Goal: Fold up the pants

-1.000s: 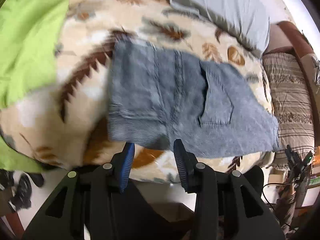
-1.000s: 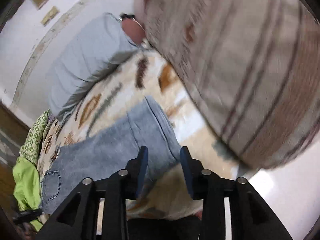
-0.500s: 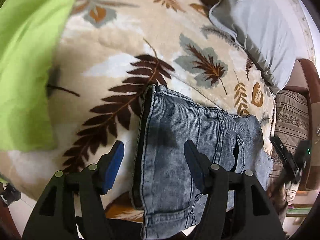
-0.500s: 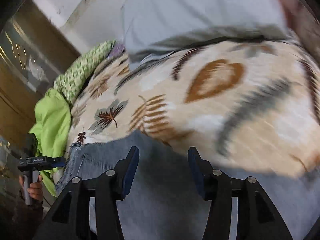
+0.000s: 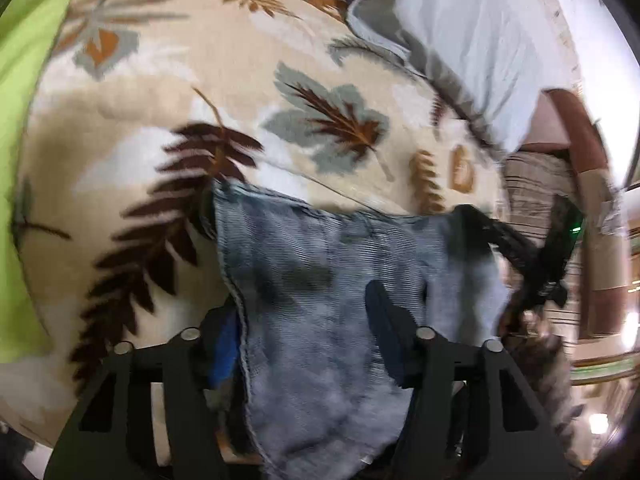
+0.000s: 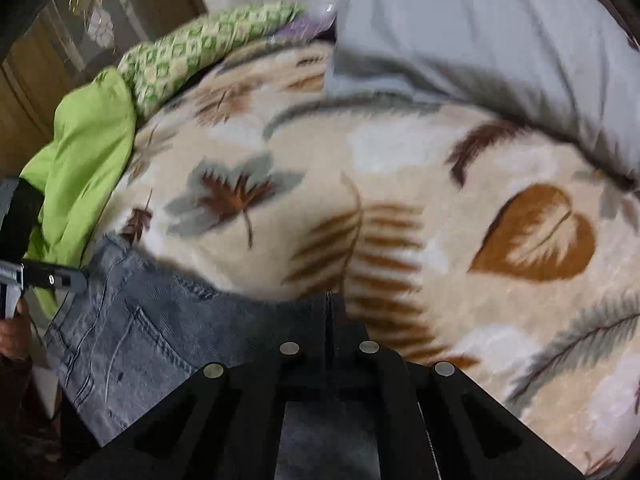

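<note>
The grey-blue denim pants (image 5: 320, 280) lie folded on a leaf-patterned blanket (image 5: 240, 80). My left gripper (image 5: 304, 336) straddles their waist end. Its jaws are closing, with the bunched denim filling the gap and its edge over the blue left pad. In the right wrist view the pants (image 6: 140, 320) stretch to the lower left, back pocket showing. My right gripper (image 6: 328, 304) is shut, its fingertips meeting on the denim's far edge. It appears in the left wrist view as a dark shape (image 5: 516, 248) at the denim's right corner. The left gripper (image 6: 48, 278) shows at the far left.
A grey pillow (image 6: 480, 32) lies at the head of the bed. A bright green cloth (image 6: 88, 160) and a green patterned cloth (image 6: 200, 40) lie by the bed's left side. A striped cushion (image 5: 532, 184) sits at the right. A hand (image 6: 12, 336) shows at the left edge.
Both grippers came down onto the pants from above the bed. The left one took the waist end between its fingers. The right one swung round to the far edge and shut.
</note>
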{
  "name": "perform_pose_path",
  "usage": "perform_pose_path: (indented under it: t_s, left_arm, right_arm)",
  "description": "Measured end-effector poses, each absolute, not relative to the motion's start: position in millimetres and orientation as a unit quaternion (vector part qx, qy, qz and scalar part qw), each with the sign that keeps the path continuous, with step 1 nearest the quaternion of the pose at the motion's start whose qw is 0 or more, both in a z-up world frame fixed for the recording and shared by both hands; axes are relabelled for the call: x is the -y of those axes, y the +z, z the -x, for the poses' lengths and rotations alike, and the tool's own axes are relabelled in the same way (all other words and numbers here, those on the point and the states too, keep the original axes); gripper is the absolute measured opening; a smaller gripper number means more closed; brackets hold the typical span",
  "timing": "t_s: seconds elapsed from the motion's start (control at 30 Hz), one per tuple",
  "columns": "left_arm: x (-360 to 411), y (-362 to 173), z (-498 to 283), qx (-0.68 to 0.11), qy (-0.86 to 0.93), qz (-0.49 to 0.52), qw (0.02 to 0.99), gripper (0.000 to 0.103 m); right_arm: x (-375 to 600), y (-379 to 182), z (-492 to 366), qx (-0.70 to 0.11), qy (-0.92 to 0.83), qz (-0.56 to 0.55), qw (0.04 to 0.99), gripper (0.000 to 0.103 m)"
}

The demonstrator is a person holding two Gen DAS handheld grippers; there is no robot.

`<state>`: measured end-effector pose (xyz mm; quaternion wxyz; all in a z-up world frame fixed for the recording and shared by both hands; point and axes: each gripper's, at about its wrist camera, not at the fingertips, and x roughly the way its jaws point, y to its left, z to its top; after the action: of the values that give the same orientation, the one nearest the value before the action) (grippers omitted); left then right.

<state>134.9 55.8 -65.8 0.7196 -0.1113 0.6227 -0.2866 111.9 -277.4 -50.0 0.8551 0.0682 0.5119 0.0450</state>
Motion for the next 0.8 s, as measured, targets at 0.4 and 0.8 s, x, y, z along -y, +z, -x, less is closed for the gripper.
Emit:
perform_pose_path:
  t_s: [0.4, 0.8]
  left_arm:
    - [-53, -67, -136, -0.612, -0.208, 0.041, 0.762, 0.029]
    - [-60, -74, -110, -0.633, -0.242, 0.097, 0.729, 0.067]
  right_arm:
    - [318, -66, -83, -0.503, -0.049, -0.140, 0.852, 0.009]
    - [511, -18, 129, -0.444, -0.268, -0.209, 0.829, 0.043]
